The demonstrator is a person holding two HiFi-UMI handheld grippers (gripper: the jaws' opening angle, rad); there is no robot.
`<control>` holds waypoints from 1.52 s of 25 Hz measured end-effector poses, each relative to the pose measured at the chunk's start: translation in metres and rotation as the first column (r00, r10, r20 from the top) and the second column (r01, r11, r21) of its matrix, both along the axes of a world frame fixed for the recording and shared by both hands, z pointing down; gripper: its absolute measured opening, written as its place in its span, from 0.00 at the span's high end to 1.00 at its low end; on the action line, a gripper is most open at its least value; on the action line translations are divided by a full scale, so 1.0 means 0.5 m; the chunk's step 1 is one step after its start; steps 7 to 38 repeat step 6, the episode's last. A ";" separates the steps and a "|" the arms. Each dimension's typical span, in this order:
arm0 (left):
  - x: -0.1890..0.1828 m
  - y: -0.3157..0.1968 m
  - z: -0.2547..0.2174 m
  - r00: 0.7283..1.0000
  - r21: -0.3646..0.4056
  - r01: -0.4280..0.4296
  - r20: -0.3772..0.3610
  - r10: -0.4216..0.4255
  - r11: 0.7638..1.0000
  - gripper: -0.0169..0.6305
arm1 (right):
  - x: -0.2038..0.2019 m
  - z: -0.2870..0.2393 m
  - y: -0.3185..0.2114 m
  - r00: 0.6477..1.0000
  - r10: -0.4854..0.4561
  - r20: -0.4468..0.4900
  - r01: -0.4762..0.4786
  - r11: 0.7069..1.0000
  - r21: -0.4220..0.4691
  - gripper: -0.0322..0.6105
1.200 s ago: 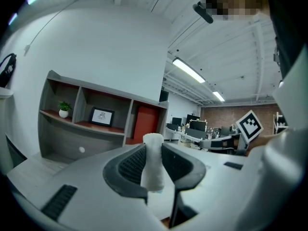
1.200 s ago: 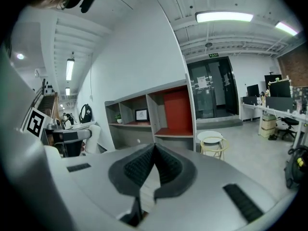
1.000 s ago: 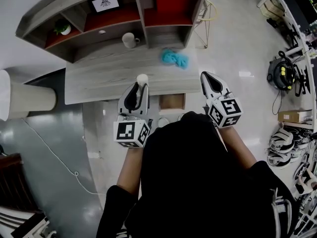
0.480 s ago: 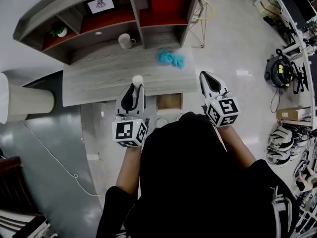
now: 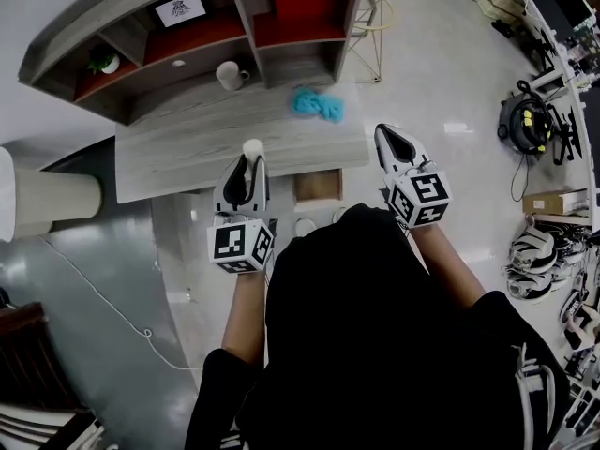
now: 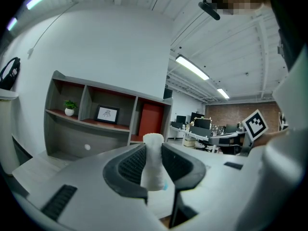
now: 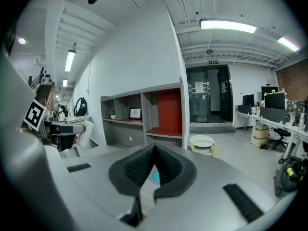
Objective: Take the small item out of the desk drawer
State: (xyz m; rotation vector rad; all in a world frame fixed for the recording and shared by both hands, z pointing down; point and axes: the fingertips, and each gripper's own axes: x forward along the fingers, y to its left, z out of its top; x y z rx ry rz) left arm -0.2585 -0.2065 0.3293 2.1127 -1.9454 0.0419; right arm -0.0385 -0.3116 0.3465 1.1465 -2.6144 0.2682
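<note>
Grips a small white roll (image 6: pixel 153 163) upright in the left gripper (image 6: pixel 153 147), pads pressed on both its sides. Holds it over the front edge of the grey desk (image 5: pixel 178 162), just left of the desk's open drawer (image 5: pixel 317 186) and clear of it. Carries the right gripper (image 7: pixel 155 149) with jaws closed together on nothing, by the desk's front right corner. Shows, farther back on the desk, a white mug (image 5: pixel 228 74) before the hutch shelves (image 5: pixel 202 37) and a crumpled blue cloth (image 5: pixel 317 105) nearer the desk's right end.
</note>
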 end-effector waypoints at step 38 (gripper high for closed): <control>-0.003 0.000 0.000 1.000 0.003 -0.004 0.004 0.004 1.000 0.82 | -0.005 -0.005 -0.003 1.000 0.016 0.011 -0.016 1.000 0.003 0.95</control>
